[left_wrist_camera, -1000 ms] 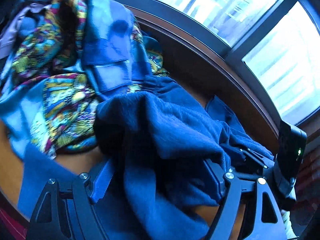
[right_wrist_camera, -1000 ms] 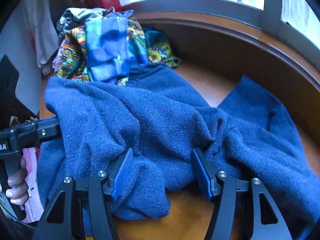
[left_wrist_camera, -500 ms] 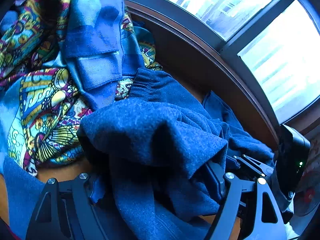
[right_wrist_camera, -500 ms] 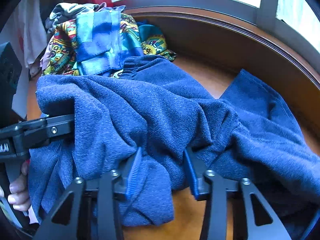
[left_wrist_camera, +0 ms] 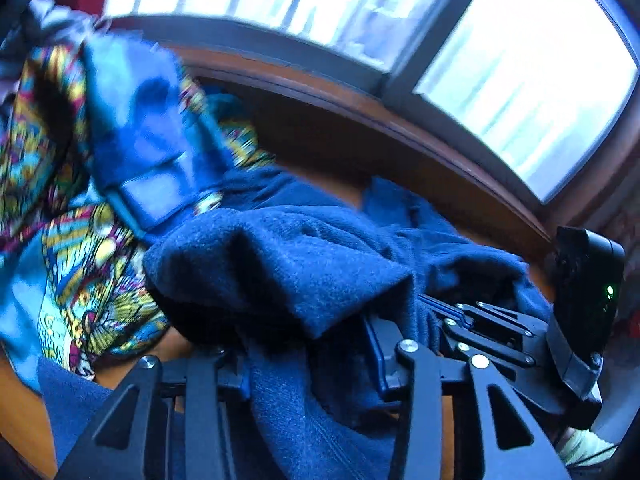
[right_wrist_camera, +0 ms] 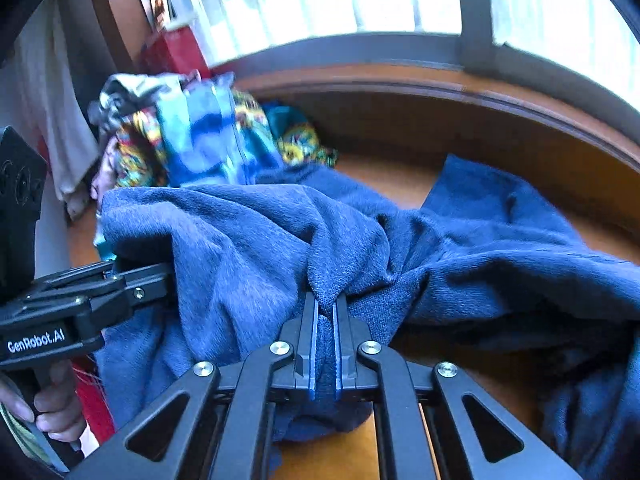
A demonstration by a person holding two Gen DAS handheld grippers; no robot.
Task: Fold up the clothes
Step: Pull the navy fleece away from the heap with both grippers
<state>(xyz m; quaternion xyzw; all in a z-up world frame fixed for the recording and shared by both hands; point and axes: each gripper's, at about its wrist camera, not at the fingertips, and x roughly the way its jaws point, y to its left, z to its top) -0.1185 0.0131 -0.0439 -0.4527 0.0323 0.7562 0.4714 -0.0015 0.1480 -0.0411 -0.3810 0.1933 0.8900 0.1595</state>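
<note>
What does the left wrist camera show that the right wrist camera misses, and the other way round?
Only the left wrist view shows the right hand-held gripper from the side. Only the right wrist view shows a hand holding the left hand-held gripper, a red box, and its own jaws shut on the blue sweater. Both show that sweater, the patterned clothes pile, the wooden table and the window.

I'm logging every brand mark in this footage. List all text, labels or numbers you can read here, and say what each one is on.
"GenRobot.AI": white lettering on the black body of the left gripper, seen from the right wrist view.
The red item by the window carries a small label, too blurred to read.
Nothing legible on the blue garment, the patterned clothes or in the left wrist view.
</note>
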